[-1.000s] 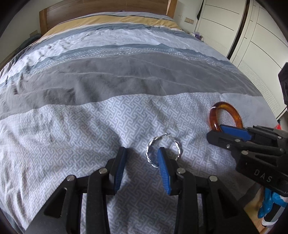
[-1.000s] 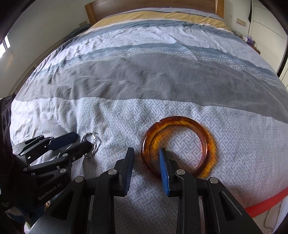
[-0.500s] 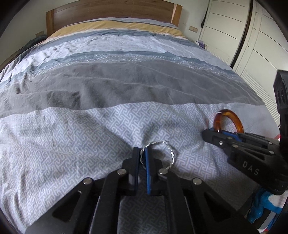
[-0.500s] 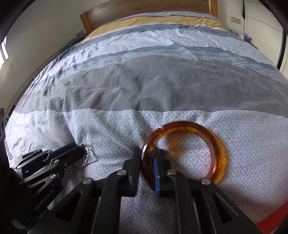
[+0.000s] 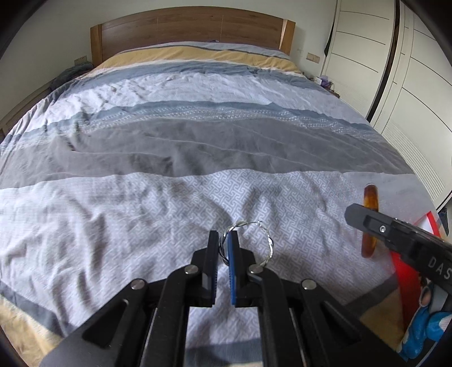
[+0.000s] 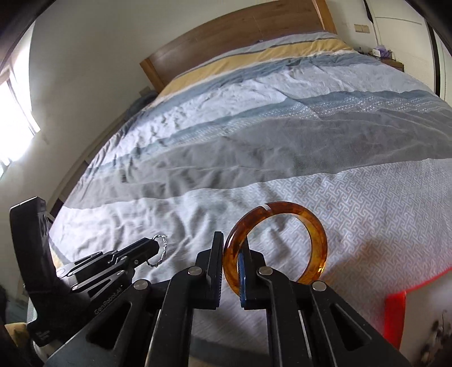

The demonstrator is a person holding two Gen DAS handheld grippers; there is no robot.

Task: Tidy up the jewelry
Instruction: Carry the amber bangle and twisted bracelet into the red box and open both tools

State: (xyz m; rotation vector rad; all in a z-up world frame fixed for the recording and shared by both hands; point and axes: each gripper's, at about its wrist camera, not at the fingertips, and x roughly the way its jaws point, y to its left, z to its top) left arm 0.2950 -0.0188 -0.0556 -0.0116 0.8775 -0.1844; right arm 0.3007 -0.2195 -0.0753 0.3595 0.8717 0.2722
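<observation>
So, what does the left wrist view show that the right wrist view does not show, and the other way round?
Only the left wrist view shows the white wardrobe doors and the silver twisted hoop almost whole, clamped in the left gripper.

Only the right wrist view shows the bright window and the amber bangle as an open ring with a gap on top, clamped in the right gripper.

Both show the striped bedspread, the wooden headboard, both pieces of jewelry and both grippers.

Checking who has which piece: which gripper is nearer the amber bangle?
Right. The right gripper is clamped on the amber bangle; the left gripper is off to its side, gripping the twisted silver hoop.
</observation>
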